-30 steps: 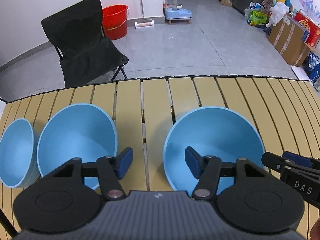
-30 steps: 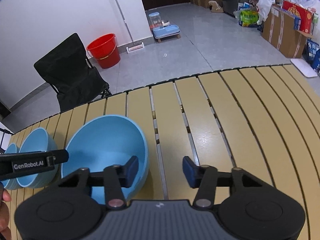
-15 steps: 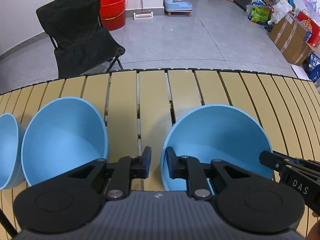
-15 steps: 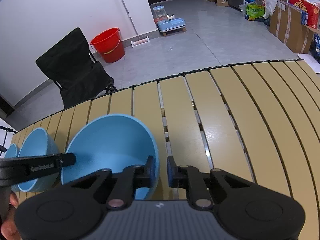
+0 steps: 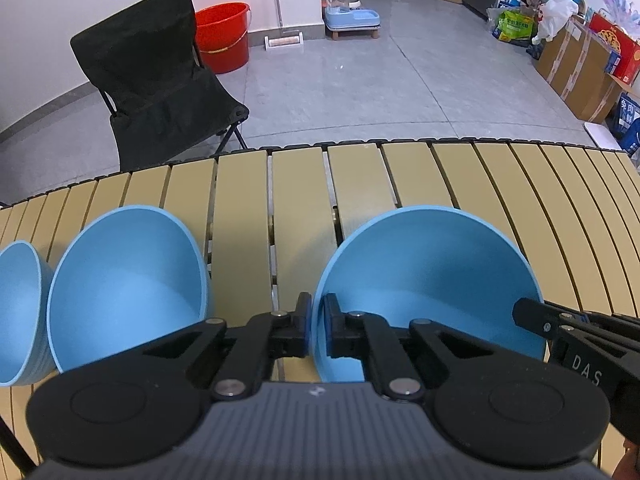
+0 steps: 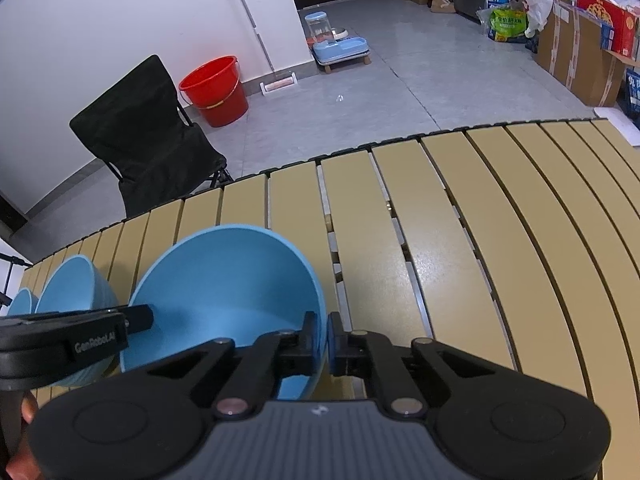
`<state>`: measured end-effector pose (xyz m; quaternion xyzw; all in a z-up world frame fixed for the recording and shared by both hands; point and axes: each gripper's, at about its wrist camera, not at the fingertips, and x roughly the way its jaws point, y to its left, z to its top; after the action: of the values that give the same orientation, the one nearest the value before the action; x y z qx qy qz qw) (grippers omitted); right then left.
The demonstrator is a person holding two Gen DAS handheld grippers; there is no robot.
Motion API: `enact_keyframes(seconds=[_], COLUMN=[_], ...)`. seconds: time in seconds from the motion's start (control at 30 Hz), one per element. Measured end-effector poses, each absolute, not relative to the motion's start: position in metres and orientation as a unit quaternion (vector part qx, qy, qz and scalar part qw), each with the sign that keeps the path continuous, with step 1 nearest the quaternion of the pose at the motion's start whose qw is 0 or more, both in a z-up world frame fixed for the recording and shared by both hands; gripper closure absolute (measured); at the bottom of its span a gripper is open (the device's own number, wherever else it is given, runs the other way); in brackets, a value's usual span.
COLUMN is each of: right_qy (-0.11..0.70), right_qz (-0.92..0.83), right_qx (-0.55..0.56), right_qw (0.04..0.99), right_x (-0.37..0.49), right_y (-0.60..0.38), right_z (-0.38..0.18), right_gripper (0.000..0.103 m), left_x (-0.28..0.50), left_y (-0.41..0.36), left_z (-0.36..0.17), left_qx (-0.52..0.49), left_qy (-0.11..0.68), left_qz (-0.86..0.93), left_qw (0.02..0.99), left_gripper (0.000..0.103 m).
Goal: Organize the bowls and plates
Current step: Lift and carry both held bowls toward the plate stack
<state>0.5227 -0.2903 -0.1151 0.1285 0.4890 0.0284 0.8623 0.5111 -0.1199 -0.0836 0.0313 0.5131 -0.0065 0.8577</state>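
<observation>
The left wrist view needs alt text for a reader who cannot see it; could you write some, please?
The left tool pinches the near rim of a large blue bowl on a slatted table. Two more blue bowls sit to its left.

A lived-in home interior, shown by grey tiled floor (image 5: 340, 92), a folding camp chair (image 5: 160, 84), a red bucket (image 5: 224, 36), a pet water feeder (image 5: 348, 10), taped cardboard boxes (image 5: 576, 64) and shopping bags stacked along a wall, a slatted roll-up table (image 6: 500, 240) set up.
</observation>
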Motion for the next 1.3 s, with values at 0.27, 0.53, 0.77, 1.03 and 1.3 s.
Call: enact_keyframes(seconds=[0.27, 0.53, 0.77, 1.03, 1.3], right_qy=[0.481, 0.47, 0.457, 0.445, 0.429], right_qz=[0.027, 0.023, 0.017, 0.007, -0.004], right_qx=[0.125, 0.128, 0.131, 0.132, 0.135], right_qw=[0.867, 0.873, 0.879, 0.886, 0.893], right_x=[0.518, 0.504, 0.485, 0.456, 0.421], right_y=[-0.289, -0.296, -0.306, -0.321, -0.339], right_z=[-0.108, -0.092, -0.074, -0.055, -0.036], right_gripper=[0.098, 0.098, 0.098, 0.098, 0.098], left_x=[0.504, 0.497, 0.478, 0.446, 0.412], left_y=[-0.123, -0.128, -0.139, -0.157, -0.176], left_z=[-0.075, -0.062, -0.046, -0.028, -0.01], left_qx=[0.036, 0.038, 0.043, 0.047, 0.052], left_qy=[0.506, 0.496, 0.483, 0.471, 0.457], left_qz=[-0.008, -0.014, -0.021, -0.033, -0.046], left_qw=[0.861, 0.867, 0.874, 0.88, 0.887], left_gripper=[0.096, 0.096, 0.096, 0.096, 0.096])
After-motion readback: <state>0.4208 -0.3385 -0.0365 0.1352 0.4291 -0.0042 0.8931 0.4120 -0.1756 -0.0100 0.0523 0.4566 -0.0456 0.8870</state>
